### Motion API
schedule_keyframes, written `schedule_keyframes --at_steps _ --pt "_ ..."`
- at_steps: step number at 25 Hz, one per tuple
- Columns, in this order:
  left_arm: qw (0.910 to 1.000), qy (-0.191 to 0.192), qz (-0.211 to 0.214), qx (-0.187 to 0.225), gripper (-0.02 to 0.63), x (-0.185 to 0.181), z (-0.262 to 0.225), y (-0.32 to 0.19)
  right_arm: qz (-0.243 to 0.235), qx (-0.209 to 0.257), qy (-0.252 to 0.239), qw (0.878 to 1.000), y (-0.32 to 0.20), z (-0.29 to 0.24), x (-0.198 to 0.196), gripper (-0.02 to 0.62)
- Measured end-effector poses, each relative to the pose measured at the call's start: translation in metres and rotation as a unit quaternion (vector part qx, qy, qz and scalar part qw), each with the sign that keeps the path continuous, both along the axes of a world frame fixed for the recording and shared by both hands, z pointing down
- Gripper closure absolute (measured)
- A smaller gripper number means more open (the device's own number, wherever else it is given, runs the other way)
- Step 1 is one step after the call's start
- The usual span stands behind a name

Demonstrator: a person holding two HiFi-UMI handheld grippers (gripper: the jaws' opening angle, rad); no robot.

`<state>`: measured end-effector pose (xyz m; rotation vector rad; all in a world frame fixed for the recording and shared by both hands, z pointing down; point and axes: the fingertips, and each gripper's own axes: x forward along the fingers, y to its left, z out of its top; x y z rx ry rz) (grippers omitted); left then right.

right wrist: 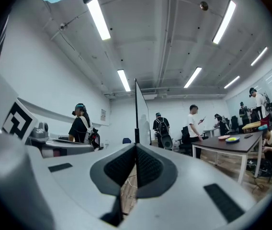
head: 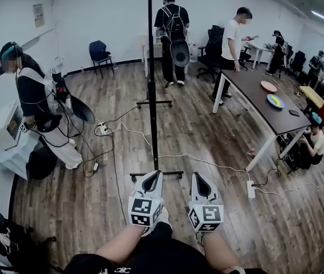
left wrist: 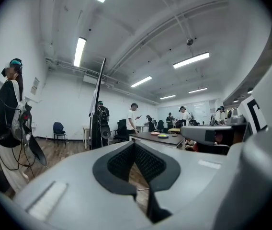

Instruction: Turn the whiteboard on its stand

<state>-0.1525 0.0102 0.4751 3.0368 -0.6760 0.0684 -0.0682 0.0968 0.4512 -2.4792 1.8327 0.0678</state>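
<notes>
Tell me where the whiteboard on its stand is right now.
In the head view, the tall black-framed whiteboard stands edge-on at centre, just beyond the left hand-held gripper and to the left of the dark rectangular table.

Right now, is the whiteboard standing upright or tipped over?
Upright. The whiteboard shows edge-on as a thin vertical line rising straight from its stand; the right gripper view shows it equally vertical.

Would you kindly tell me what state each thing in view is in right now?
Whiteboard: upright on its stand, edge-on to the head view, not gripped.
Left gripper: shut, empty.
Right gripper: shut, empty.
Blue chair: unoccupied, by the far wall.
</notes>
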Motion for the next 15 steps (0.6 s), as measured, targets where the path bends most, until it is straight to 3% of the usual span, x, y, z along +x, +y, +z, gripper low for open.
schedule_keyframes --at_steps 15 --pt "0.9992 -0.008 -0.024 -0.033 0.597 0.082 0.021 -0.116 -0.018 -0.027 -0.009 0.999 -0.114 0.017 0.081 0.589"
